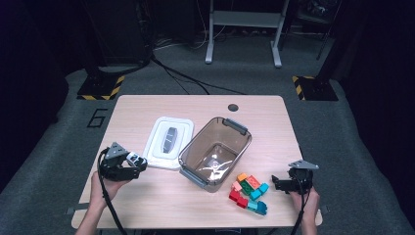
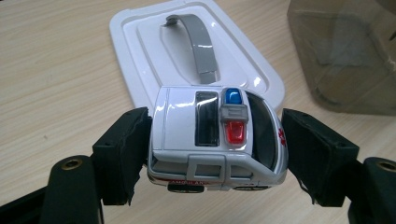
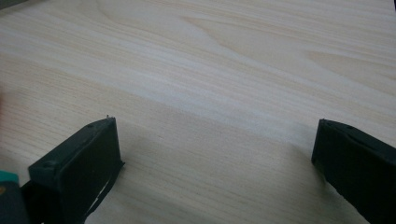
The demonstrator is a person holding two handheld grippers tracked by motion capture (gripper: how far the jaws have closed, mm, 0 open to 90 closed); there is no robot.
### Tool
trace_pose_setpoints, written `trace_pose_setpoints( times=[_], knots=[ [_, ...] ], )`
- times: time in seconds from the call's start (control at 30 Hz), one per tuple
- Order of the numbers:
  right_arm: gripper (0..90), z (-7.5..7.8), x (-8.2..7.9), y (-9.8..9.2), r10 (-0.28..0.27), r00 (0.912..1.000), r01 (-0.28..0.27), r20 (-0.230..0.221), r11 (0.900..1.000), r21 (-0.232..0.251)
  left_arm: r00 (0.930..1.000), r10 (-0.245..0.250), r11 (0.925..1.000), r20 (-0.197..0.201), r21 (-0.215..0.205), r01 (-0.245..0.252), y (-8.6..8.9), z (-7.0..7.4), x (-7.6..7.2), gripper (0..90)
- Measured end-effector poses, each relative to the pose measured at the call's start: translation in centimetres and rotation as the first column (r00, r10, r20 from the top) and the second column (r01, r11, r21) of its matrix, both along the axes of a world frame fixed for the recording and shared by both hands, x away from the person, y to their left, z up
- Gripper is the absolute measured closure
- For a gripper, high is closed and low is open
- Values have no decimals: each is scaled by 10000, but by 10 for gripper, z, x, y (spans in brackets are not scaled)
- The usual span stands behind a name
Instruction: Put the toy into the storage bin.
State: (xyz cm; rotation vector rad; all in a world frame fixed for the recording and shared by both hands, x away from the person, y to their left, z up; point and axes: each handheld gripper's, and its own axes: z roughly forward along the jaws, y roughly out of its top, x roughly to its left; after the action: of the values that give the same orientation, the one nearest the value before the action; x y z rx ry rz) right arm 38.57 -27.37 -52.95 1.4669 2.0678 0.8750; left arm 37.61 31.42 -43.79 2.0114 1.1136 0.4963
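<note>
A white toy ambulance (image 2: 217, 137) is held clamped between the fingers (image 2: 122, 154) of the left gripper (image 1: 128, 163), above the near-left part of the table (image 1: 147, 205) and just beside the white lid (image 1: 169, 142), which is seen lying flat with its grey handle up. In the left gripper view the toy is gripped across its two sides, roof and blue-and-red light bar towards the camera, wheels clear of the wood.

The step in hand is judged to be a carry to the clear brown bin (image 1: 215, 152), which stands open and seemingly empty to the right of the lid. For a clean delivery, the toy is best kept level and raised above the bin's near rim before being brought over the middle and released low, so that it is not dropped hard on the plastic floor. The grip is narrow and on smooth sides, so a slip could be caused by a sudden swing.

The lid lies along the path and could be knocked if the gripper is carried too low. The bin's grey end handles stand proud of the rim.

The right gripper (image 1: 281, 184) is held near the right edge, its fingers (image 3: 79, 163) wide apart over bare wood, nothing between them. A cluster of coloured blocks (image 1: 248, 192) lies just to its left.
</note>
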Motion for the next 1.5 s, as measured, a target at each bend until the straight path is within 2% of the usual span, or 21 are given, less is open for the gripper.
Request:
trace_pose_setpoints(
  times=[0.5,0.83,1.27,1.5],
  knots=[
    [4,0,0,0,3,10000,-3,-9,10000,14,9990,-438,9990,73,-42,439,-18,21,5,262],
    [4,0,0,0,10,10000,-10,-9,10000,11,9970,-752,9971,176,93,750,-33,38,9,262],
    [4,0,0,0,5,10000,-5,-8,10000,13,9918,-1264,9915,167,326,1258,-50,59,15,262],
    [4,0,0,0,8,10000,-8,-18,10000,16,9895,-1424,9895,265,269,1417,-60,69,17,262]
  ],
)
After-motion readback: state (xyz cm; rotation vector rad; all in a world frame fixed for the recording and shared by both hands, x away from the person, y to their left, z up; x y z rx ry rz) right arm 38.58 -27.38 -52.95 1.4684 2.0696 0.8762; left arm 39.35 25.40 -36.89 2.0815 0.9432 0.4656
